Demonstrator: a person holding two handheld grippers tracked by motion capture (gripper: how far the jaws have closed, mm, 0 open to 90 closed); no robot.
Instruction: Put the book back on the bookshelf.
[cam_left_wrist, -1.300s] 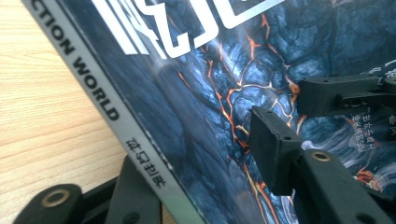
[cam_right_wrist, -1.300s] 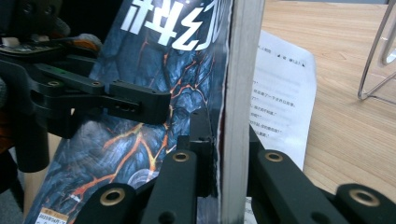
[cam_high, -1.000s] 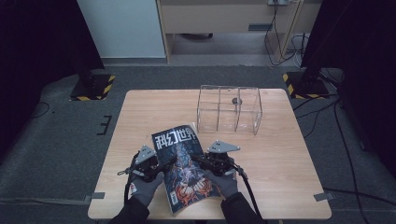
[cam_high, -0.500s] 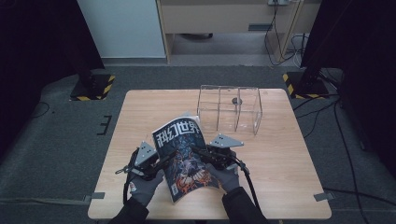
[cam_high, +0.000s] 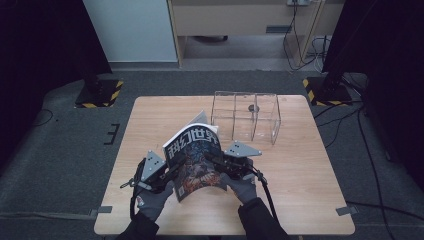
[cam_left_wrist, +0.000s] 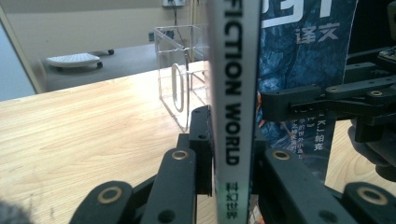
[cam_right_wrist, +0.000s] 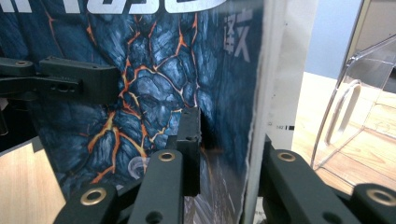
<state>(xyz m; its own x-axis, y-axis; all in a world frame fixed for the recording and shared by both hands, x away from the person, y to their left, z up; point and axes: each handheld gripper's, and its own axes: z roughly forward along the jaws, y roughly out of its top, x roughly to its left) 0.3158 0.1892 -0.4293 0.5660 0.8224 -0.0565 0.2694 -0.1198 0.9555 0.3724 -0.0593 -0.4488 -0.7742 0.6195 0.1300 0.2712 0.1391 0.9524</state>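
High view: a magazine (cam_high: 194, 160) with a blue and orange cracked-rock cover is held up off the wooden table (cam_high: 310, 165) near its front edge, tilted, between the two hand-held grippers. The left gripper (cam_high: 172, 167), in a grey-gloved hand (cam_high: 155, 200), takes the magazine at its spine side; the right gripper (cam_high: 212, 161), in the other gloved hand (cam_high: 242, 186), takes it at the opposite edge. Behind the magazine and just to its right stands a clear acrylic box (cam_high: 246, 116) with dividers, apart from the magazine.

Left gripper view: the spine of the magazine (cam_left_wrist: 233, 93), printed "FICTION WORLD", stands upright between the fingers (cam_left_wrist: 201, 140), which are clenched on it from both sides; these jaws have just been closing, with the spine between them. The right gripper (cam_left_wrist: 271, 100) reaches in from the right and lies against the cover. The clear acrylic box (cam_left_wrist: 180, 70) stands farther off on the table (cam_left_wrist: 84, 135).

Right gripper view: the fingers (cam_right_wrist: 189, 140) grasp the open edge of the magazine (cam_right_wrist: 154, 70), one finger on the cover face, the other behind the pages. The left gripper (cam_right_wrist: 102, 81) comes in from the left across the cover. A curved wall of the clear acrylic box (cam_right_wrist: 348, 102) shows at the right
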